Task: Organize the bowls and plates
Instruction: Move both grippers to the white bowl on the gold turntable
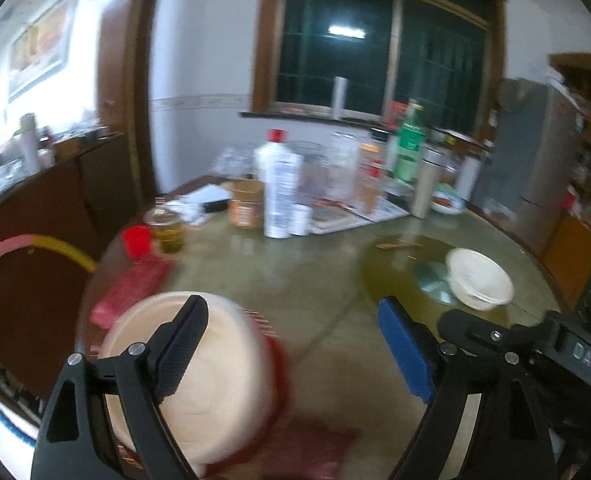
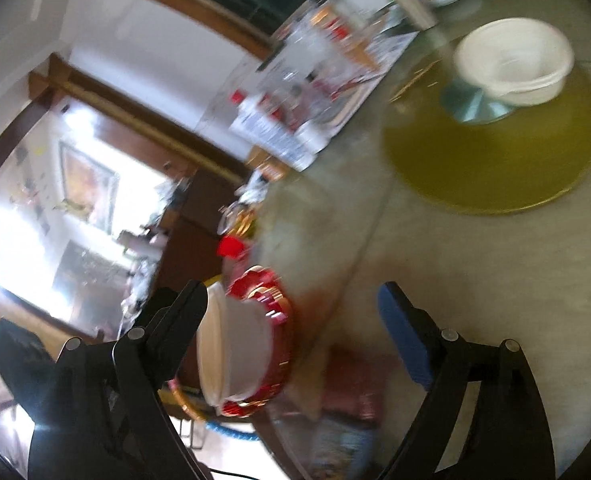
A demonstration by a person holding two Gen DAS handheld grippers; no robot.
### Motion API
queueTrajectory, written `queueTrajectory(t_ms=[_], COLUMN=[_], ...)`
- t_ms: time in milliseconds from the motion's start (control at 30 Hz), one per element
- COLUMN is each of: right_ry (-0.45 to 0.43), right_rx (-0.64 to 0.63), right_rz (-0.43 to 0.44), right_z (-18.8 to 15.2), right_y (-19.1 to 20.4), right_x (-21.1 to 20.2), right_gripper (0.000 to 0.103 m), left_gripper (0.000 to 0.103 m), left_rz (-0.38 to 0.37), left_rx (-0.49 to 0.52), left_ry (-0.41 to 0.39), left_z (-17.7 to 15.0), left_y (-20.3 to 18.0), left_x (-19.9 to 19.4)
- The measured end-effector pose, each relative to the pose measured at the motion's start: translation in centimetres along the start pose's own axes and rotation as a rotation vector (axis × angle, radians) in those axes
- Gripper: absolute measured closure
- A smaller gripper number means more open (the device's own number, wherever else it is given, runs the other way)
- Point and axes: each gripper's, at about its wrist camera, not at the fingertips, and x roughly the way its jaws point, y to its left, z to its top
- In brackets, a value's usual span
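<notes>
A cream bowl [image 1: 223, 380] sits on a red gold-trimmed plate [image 1: 277, 364] near the table's front left; the black finger [image 1: 183, 344] of my left gripper [image 1: 293, 308] overlaps it in the picture. That gripper is open with nothing between its jaws. The right wrist view shows the same bowl [image 2: 235, 348] and red plate [image 2: 273, 308] beside the left finger of my right gripper [image 2: 293, 296], which is open and holds nothing. A stack of white bowls [image 1: 479, 280] [image 2: 515, 64] rests by the metal hub of the green turntable [image 2: 495, 168].
Bottles, jars and a green bottle [image 1: 409, 148] crowd the table's far side, with a red cup [image 1: 137, 240] and a small dish [image 1: 447, 200]. Red mats [image 1: 131, 288] lie by the left edge. A chair with coloured hoops [image 1: 35, 244] stands left of the table.
</notes>
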Motion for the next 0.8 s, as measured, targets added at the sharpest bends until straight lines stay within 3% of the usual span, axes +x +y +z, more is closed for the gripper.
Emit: queueTrajectory(t_ms=[300, 600, 800], right_ry=[-0.129, -0.188, -0.187], right_rx=[0.172, 0.312, 0.350], right_rz=[-0.100, -0.090, -0.086], right_z=[3.5, 7.4, 9.7], right_y=[-8.0, -13.5, -15.7], right_x=[-5.8, -8.3, -8.0], right_gripper=[0.015, 0.015, 0.015], left_gripper=[0.016, 0.016, 0.016], left_rz=[-0.145, -0.176, -0.182], left_rx=[0.085, 0.099, 0.062], left_ry=[0.141, 0.270, 0.277], left_z=[-1.1, -1.3, -0.2], left_y=[-7.9, -13.6, -15.8], left_x=[4.9, 10.7, 13.1])
